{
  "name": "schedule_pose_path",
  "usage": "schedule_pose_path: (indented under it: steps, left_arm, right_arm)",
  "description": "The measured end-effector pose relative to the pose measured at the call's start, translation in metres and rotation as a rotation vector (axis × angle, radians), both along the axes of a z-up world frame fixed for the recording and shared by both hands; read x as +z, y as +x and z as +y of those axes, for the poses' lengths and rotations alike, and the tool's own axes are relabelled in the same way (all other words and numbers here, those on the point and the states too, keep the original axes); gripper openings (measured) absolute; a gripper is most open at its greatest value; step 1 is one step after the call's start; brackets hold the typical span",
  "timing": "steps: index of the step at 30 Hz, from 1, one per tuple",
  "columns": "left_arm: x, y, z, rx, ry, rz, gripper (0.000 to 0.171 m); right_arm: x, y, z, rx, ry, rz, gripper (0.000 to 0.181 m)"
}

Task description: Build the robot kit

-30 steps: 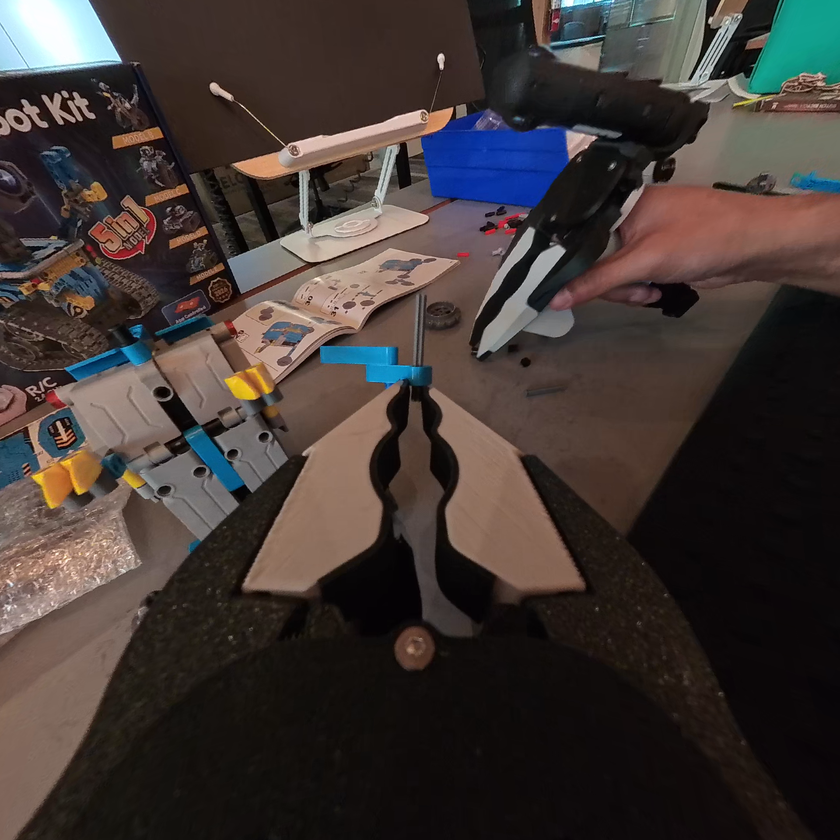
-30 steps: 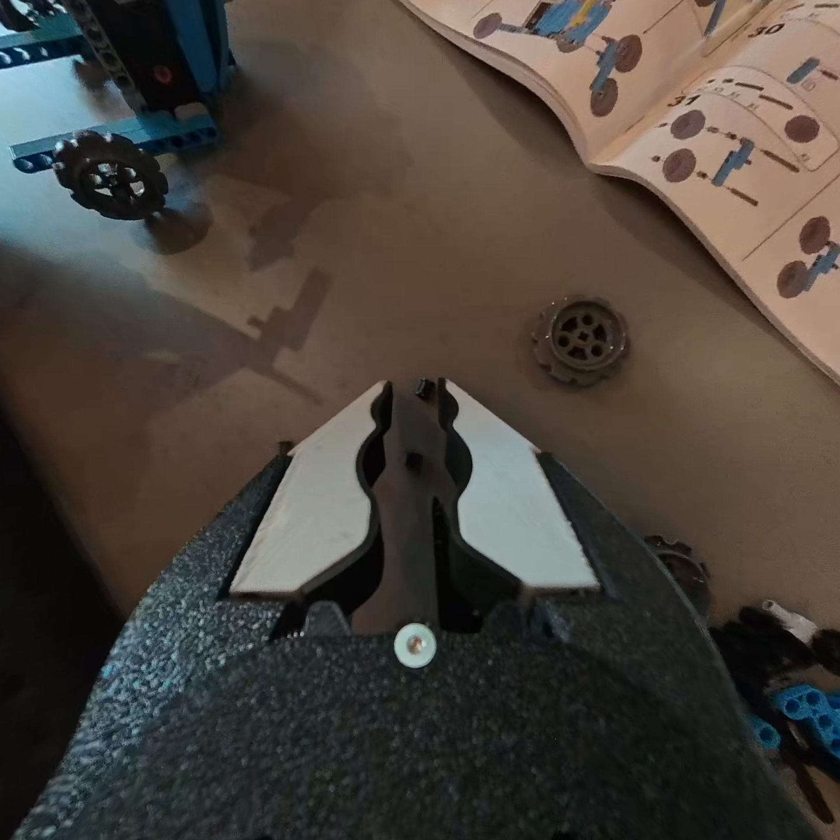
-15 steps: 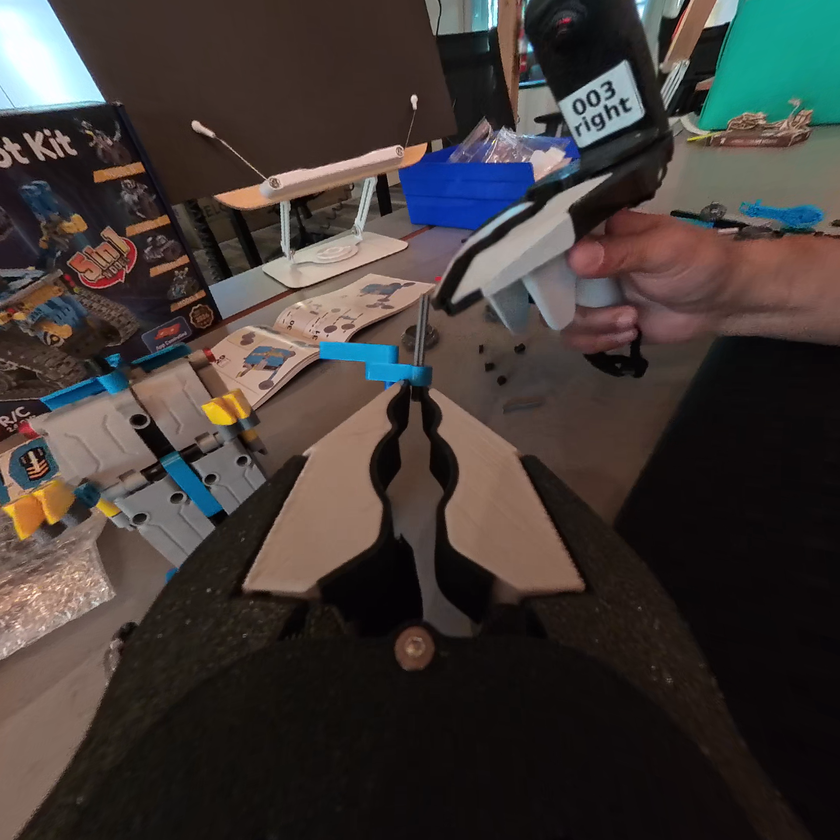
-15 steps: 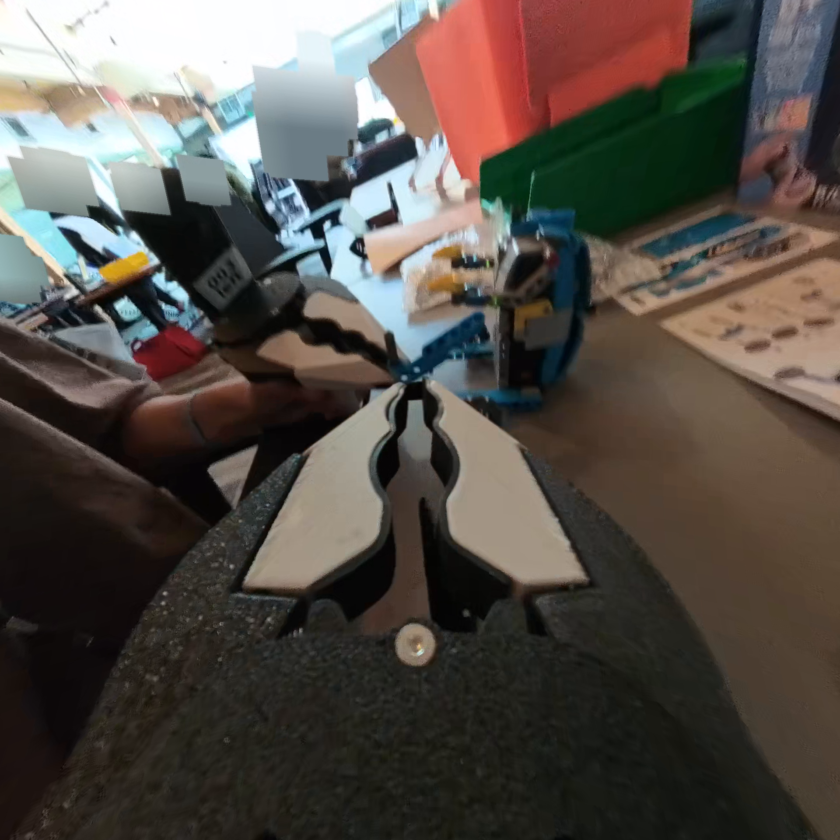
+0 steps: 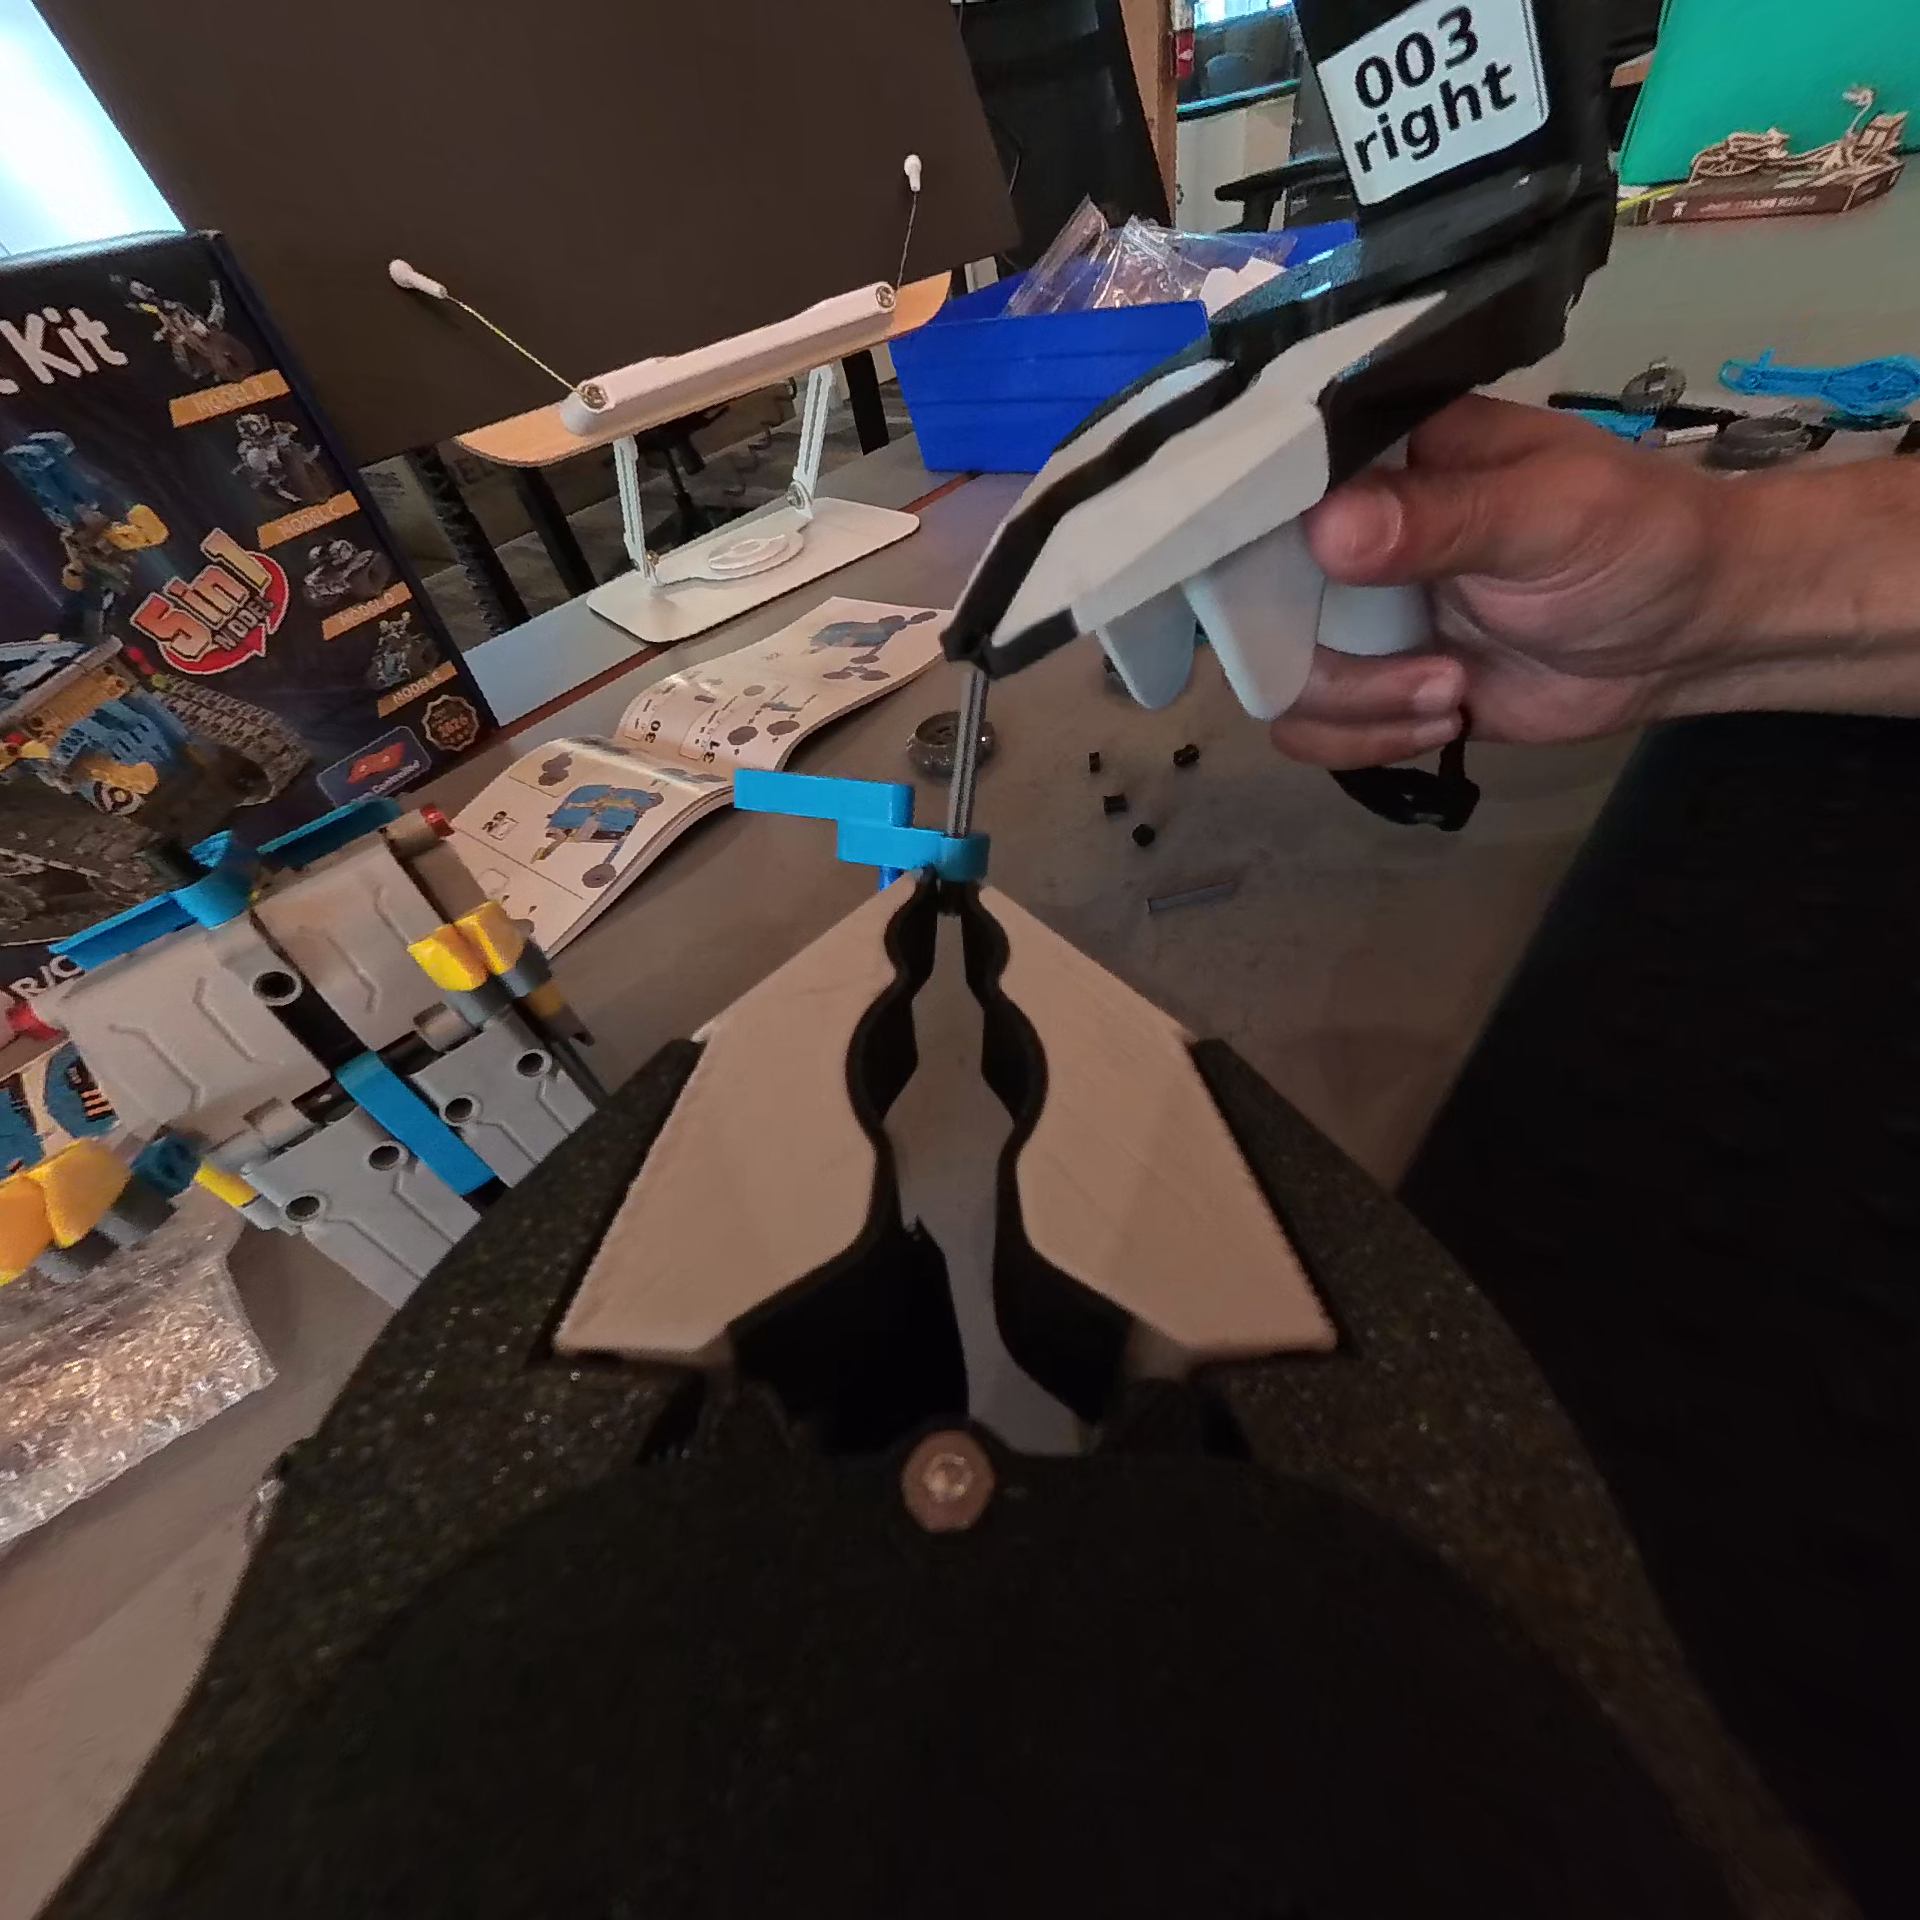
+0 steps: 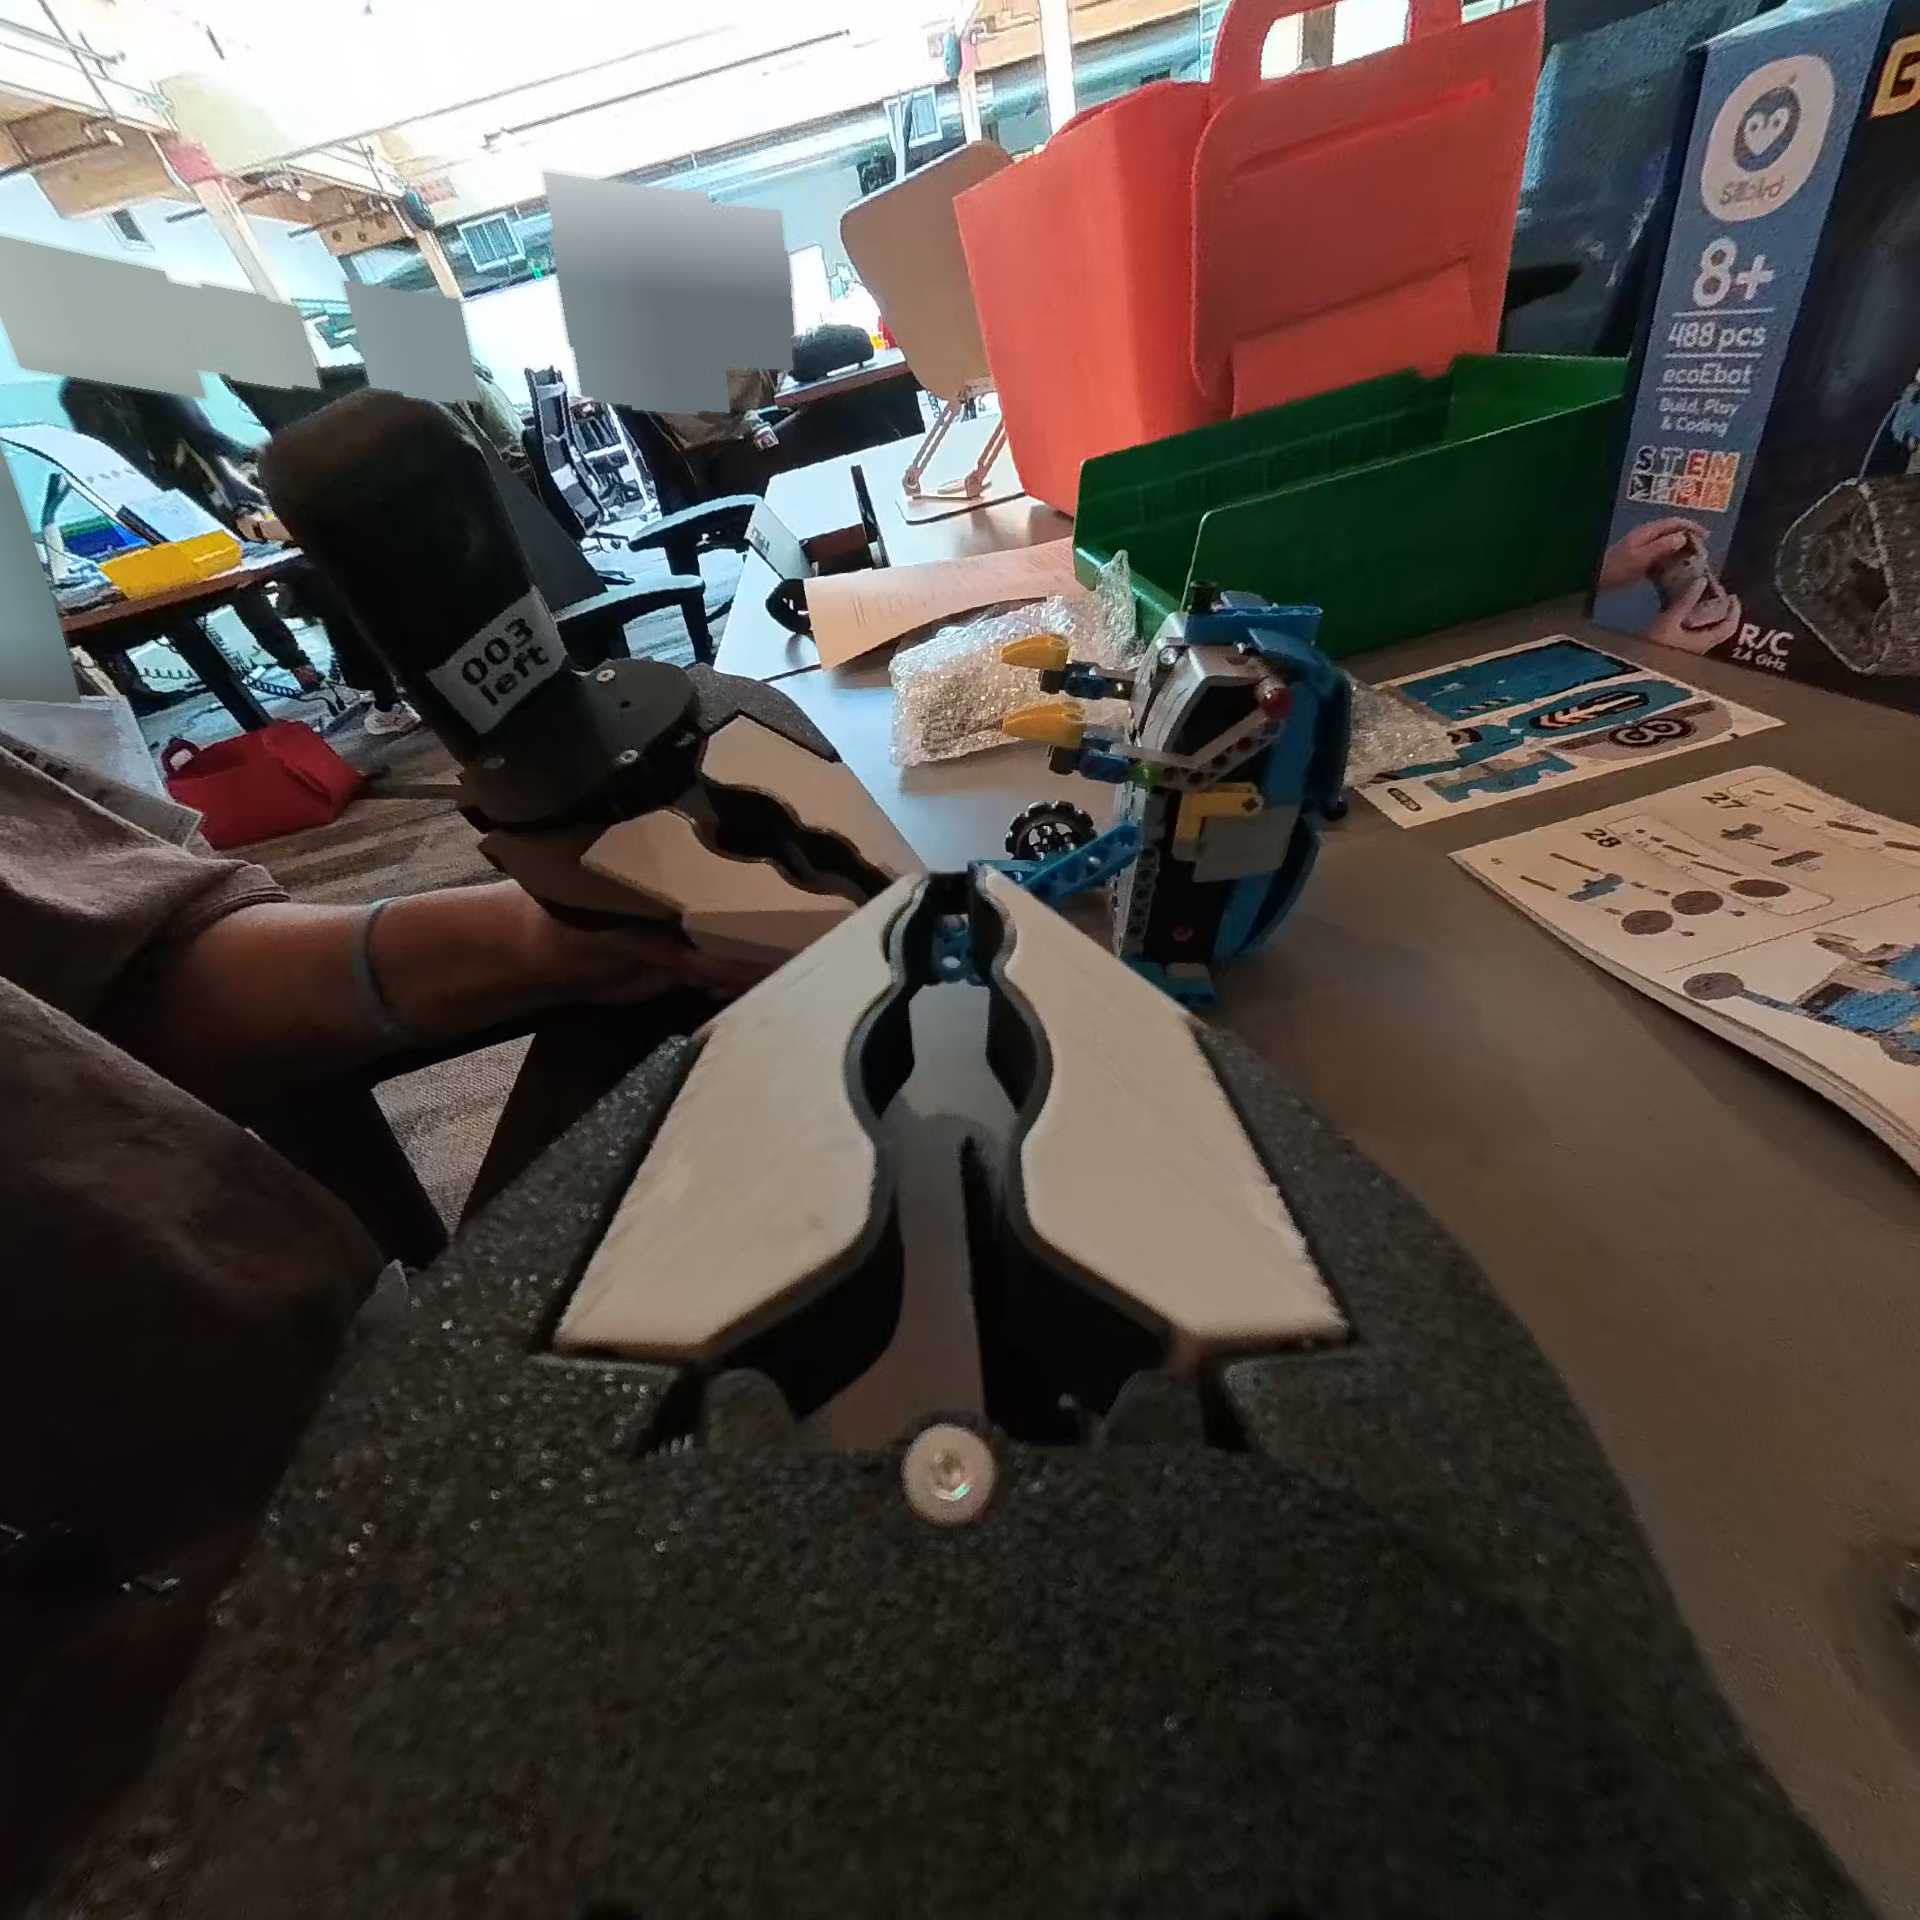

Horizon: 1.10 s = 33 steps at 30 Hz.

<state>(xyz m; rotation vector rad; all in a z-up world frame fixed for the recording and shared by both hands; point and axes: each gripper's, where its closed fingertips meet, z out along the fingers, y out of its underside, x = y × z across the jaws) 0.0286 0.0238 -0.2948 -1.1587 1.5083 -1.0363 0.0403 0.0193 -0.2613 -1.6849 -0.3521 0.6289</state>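
My left gripper [image 5: 940,896] is shut on a blue stepped beam [image 5: 862,821] and holds it above the table. A thin grey axle [image 5: 971,758] stands up from the beam's near end. My right gripper [image 6: 948,883] is shut, with a small black piece barely showing between its tips. In the left wrist view the right gripper [image 5: 964,657] comes in from the upper right, tips touching the top of the axle. In the right wrist view the beam [image 6: 951,951] shows through the finger gap, and the left gripper [image 6: 883,868] reaches in from the left.
A blue and grey robot model [image 5: 312,1039] [image 6: 1226,790] stands on the table to the left. Beyond lie an open booklet [image 5: 727,727], a dark gear [image 5: 940,740], loose black pieces [image 5: 1132,790], a kit box [image 5: 156,520], a blue bin [image 5: 1039,384] and a green bin [image 6: 1351,520]. The left gripper's tips are roughly 4 cm from the right gripper's.
My right gripper lifted from the table near the gear, swung up and left, and now sits on top of the axle. My left gripper kept hold of the beam and barely moved.
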Motion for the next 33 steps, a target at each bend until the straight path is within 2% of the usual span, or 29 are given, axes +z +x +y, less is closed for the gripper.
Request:
schedule_pose_path:
  steps: [21,27,30,33]
  left_arm:
    - [-0.003,0.001,-0.002,-0.012,0.0,0.017,0.003]
    - [-0.004,0.001,-0.004,-0.023,0.006,0.022,0.003]
    - [-0.001,0.0,-0.006,-0.042,-0.005,0.007,0.003]
    - [0.005,-0.002,-0.011,-0.085,-0.052,-0.022,0.003]
  right_arm:
    - [-0.004,-0.003,-0.002,0.051,0.019,0.011,0.005]
    - [-0.003,-0.009,-0.005,0.12,0.038,0.062,0.005]
    - [0.0,-0.011,-0.006,0.141,0.045,0.092,0.005]
    - [0.018,-0.013,-0.012,0.181,0.113,0.175,0.005]
